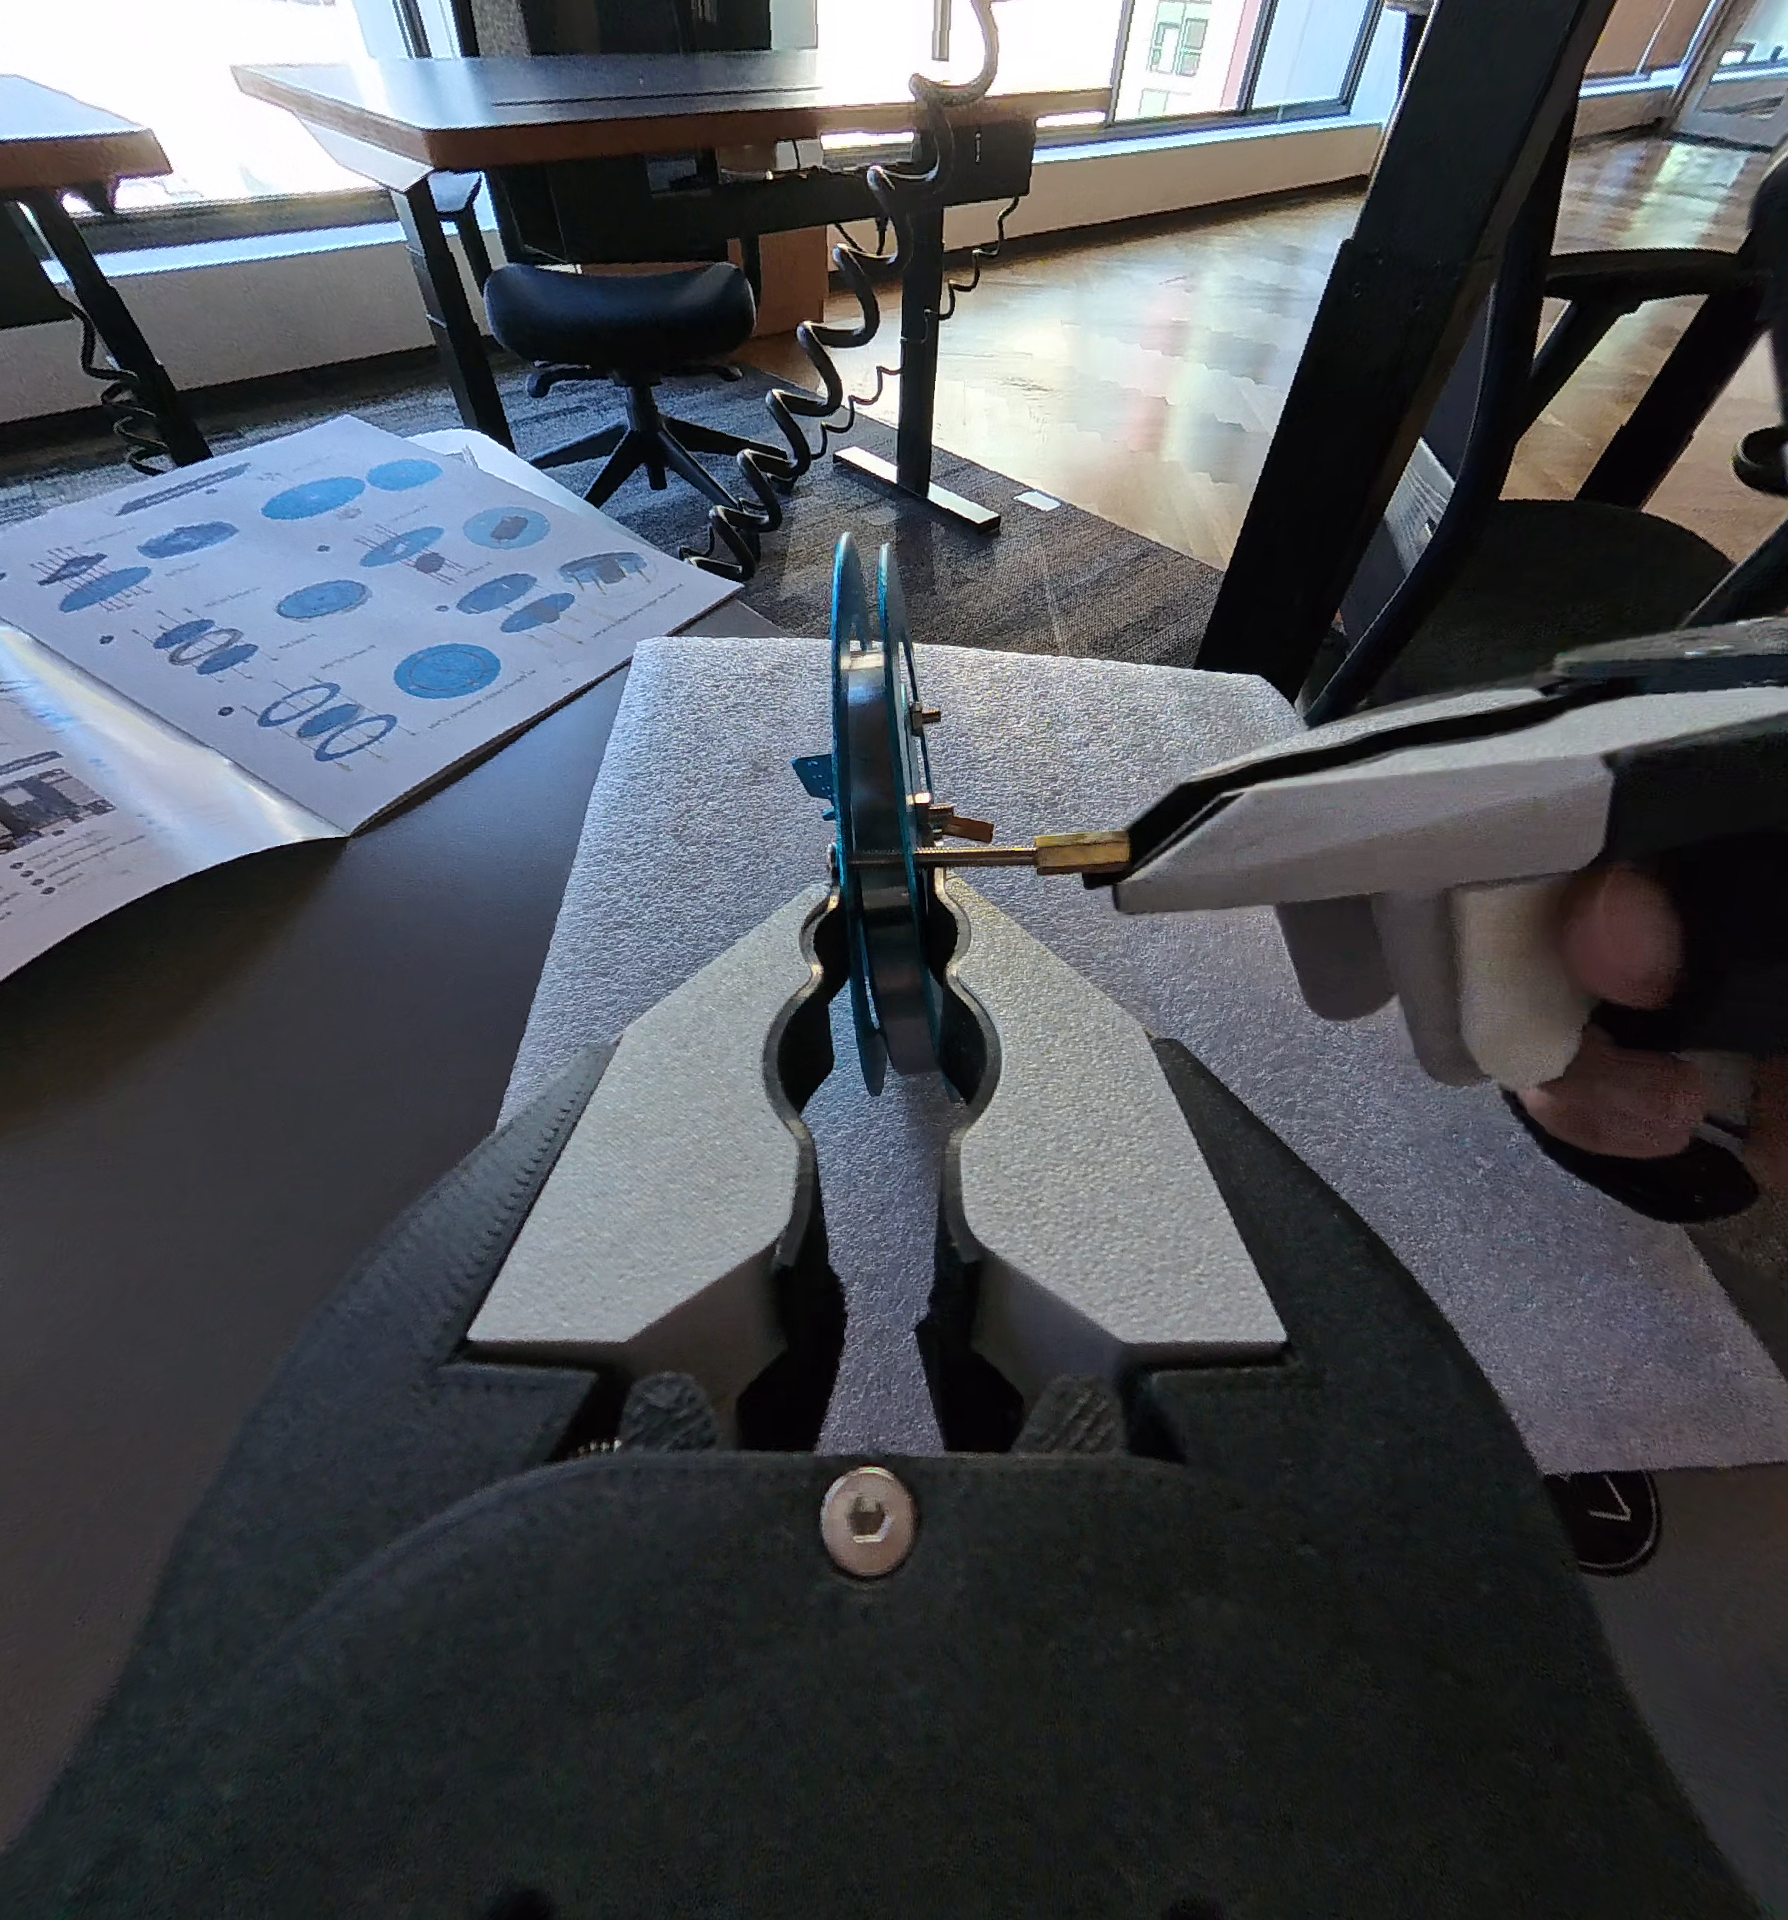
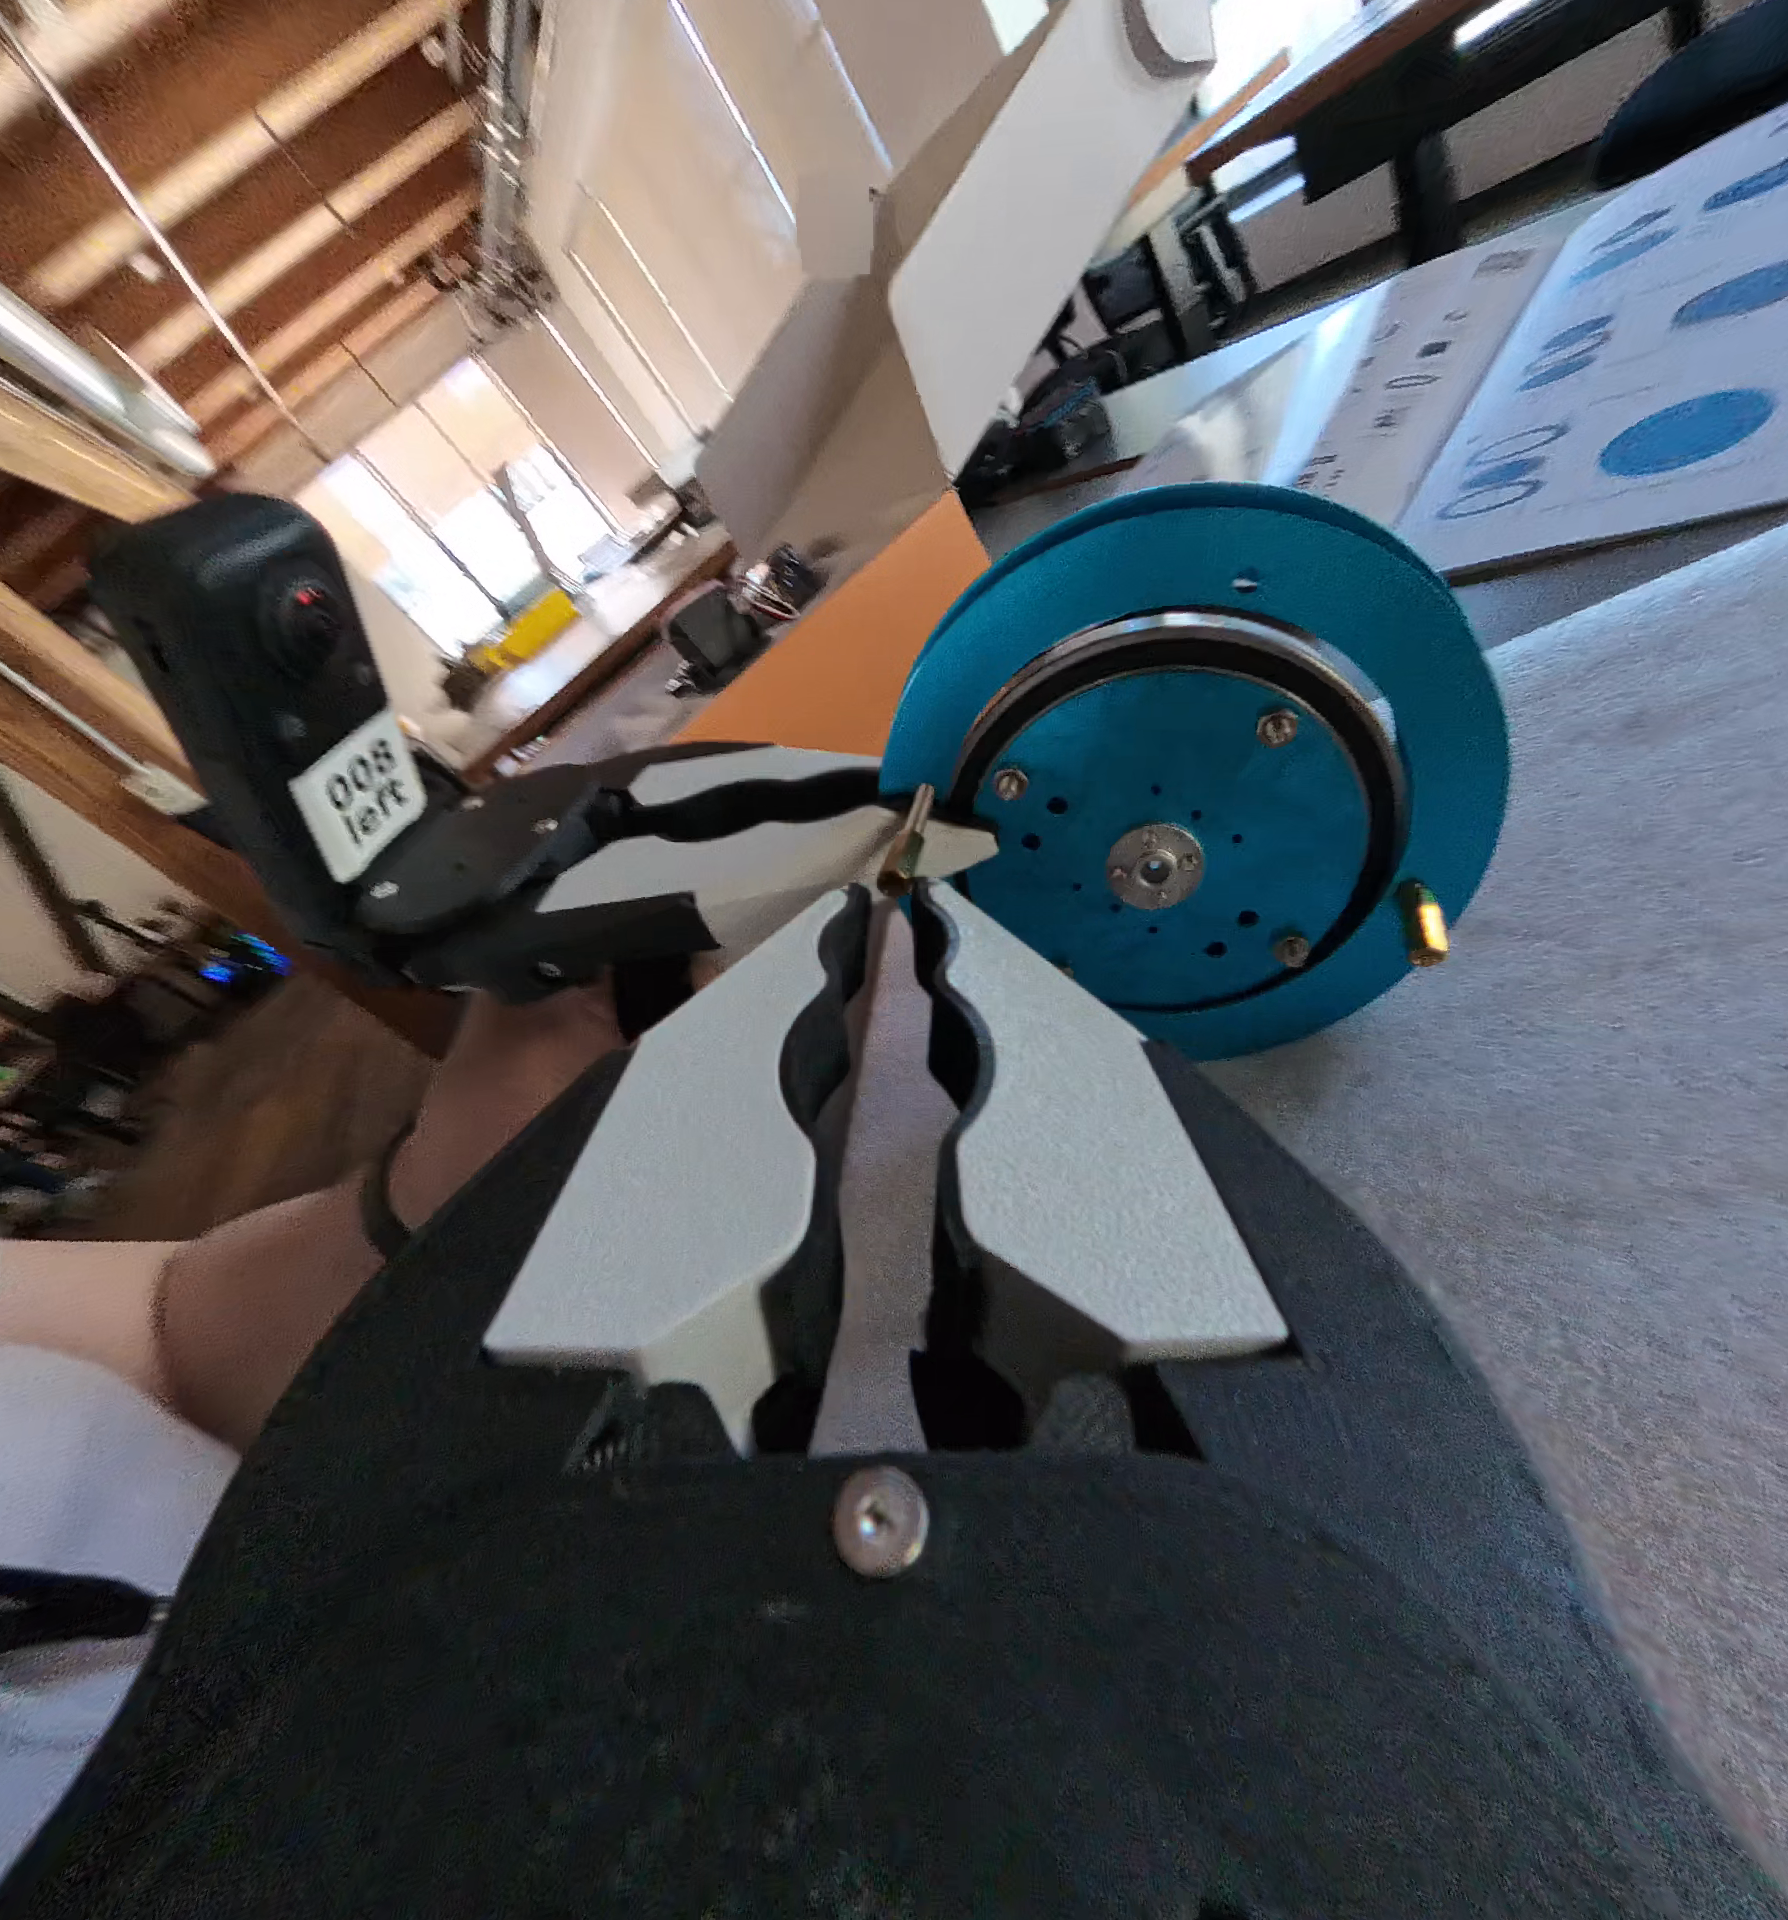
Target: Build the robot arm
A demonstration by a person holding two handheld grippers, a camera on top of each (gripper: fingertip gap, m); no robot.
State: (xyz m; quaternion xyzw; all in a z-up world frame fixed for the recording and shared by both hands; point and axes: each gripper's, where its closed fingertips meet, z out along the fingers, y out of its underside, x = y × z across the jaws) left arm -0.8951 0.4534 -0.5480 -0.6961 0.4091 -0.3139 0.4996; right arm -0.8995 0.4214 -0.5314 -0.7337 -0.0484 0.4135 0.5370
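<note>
A blue disc assembly (image 1: 874, 790), two blue discs with a metal ring between them, stands on edge above a white foam sheet (image 1: 1129, 717). My left gripper (image 1: 885, 920) is shut on its lower rim. My right gripper (image 1: 1129, 852) comes in from the right, shut on a brass standoff (image 1: 1077, 850) that sits on a thin screw through the discs. In the right wrist view, my right gripper (image 2: 895, 894) pinches that standoff (image 2: 905, 840) against the disc assembly (image 2: 1233, 769). The left gripper (image 2: 931, 816) clamps the disc's edge there. A second brass standoff (image 2: 1422, 923) sticks out of the disc.
An open instruction booklet (image 1: 298, 623) with blue diagrams lies on the dark table (image 1: 194, 1143) left of the foam sheet; it also shows in the right wrist view (image 2: 1648, 343). A black chair frame (image 1: 1389, 312) stands behind right. A gloved hand (image 1: 1472, 977) holds the right gripper. The grippers are tip to tip, or close to it.
</note>
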